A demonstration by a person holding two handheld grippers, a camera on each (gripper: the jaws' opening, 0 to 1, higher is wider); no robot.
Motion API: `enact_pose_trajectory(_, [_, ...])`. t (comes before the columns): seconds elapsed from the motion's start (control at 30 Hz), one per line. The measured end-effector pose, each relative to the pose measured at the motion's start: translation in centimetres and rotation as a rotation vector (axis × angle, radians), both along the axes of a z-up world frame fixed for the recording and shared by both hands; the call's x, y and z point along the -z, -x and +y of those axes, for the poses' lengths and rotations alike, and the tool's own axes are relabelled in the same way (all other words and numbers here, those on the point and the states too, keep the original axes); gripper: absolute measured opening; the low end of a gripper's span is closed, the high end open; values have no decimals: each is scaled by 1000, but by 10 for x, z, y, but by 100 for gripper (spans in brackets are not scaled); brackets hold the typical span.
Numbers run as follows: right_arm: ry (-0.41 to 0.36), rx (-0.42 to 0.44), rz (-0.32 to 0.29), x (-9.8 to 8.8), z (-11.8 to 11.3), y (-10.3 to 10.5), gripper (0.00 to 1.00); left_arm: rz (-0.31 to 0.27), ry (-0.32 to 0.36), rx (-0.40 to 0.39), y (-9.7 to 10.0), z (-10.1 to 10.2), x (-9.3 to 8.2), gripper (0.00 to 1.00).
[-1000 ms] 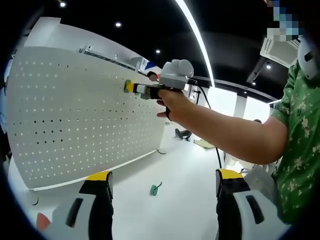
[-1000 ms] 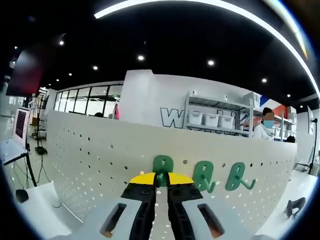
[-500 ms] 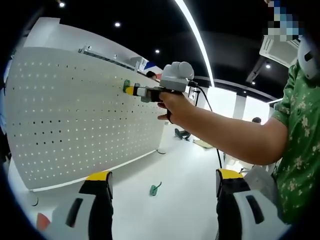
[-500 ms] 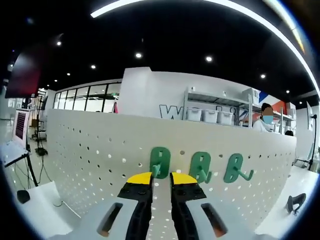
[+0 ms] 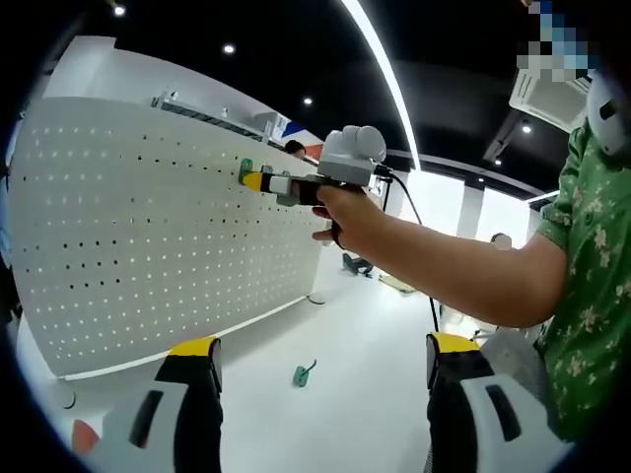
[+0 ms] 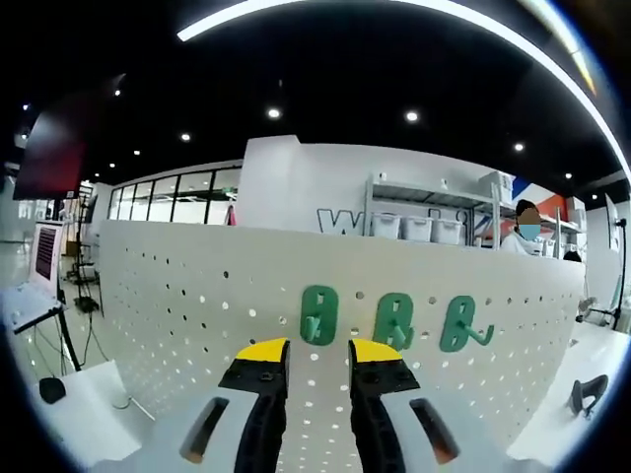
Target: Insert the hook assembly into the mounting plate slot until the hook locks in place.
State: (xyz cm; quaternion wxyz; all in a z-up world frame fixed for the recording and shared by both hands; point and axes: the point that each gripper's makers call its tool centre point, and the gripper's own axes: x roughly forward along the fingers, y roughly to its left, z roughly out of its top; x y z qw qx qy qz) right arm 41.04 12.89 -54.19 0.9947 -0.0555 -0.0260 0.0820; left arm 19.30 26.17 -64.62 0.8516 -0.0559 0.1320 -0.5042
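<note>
My right gripper [image 6: 317, 353] points straight at the white pegboard [image 6: 177, 286], its yellow-tipped fingers [image 6: 261, 352] released, parted with a clear gap and nothing between them. Just beyond the tips, 3 green hooks hang in a row on the board: the nearest hook [image 6: 317, 315] sits directly ahead of my fingers but apart from them, a second hook [image 6: 394, 320] beside it, and a third hook [image 6: 458, 324] further right with its prong sticking out.

From my left gripper [image 5: 320, 370], whose fingers [image 5: 195, 347] are also spread wide and empty, I see my other hand [image 5: 345, 209] holding the right gripper up at the pegboard [image 5: 148, 227], its yellow tips close to a green hook on the board. A loose green hook [image 5: 303, 372] lies on the white surface [image 5: 355, 384] below.
</note>
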Motion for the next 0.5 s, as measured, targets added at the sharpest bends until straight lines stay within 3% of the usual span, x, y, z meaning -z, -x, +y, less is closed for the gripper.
enact_pose_trajectory(0.5, [-52,-63,27,3,8,10,40,-11,0,5,2,-2,-4,88])
